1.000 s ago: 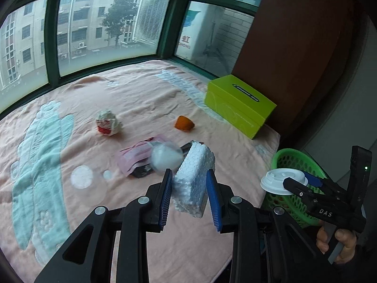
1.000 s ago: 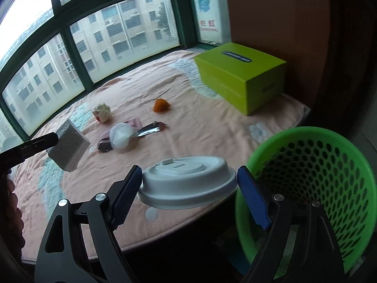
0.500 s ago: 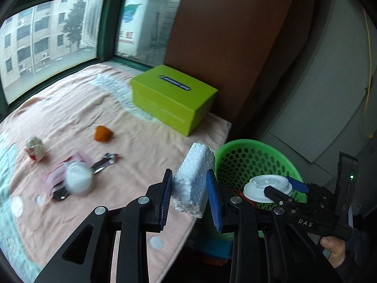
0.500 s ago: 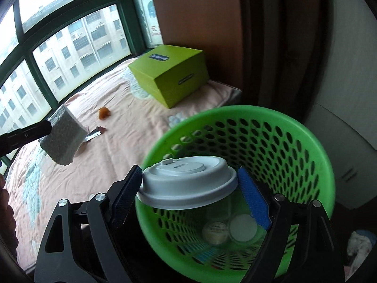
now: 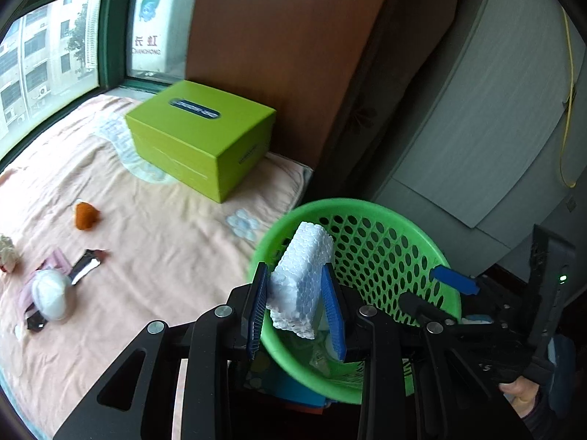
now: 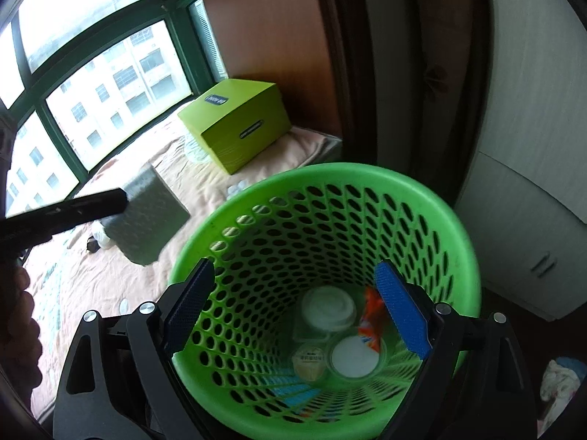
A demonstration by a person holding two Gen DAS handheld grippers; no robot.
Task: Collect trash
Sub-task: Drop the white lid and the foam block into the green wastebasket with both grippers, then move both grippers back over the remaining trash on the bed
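My left gripper [image 5: 296,308] is shut on a white foam block [image 5: 301,275] and holds it over the near rim of the green basket [image 5: 422,249]. The block also shows in the right wrist view [image 6: 146,216], just left of the basket [image 6: 367,179]. My right gripper [image 6: 293,308] is open and empty above the basket mouth. The white cup lid [image 6: 328,308] lies at the basket bottom among other trash. On the pink blanket [image 5: 165,238] lie an orange scrap [image 5: 86,215], a white crumpled ball [image 5: 49,295], a dark wrapper [image 5: 88,264] and a crumpled wrapper [image 5: 6,253].
A lime green box [image 5: 201,139] stands on the blanket by the brown wall panel [image 5: 286,55]. Windows [image 5: 47,58] run behind the blanket. Grey cabinet doors [image 5: 477,128] stand to the right of the basket.
My right gripper opened and the cup lid dropped into the basket. My left gripper carried the foam block right, from over the blanket to over the basket rim.
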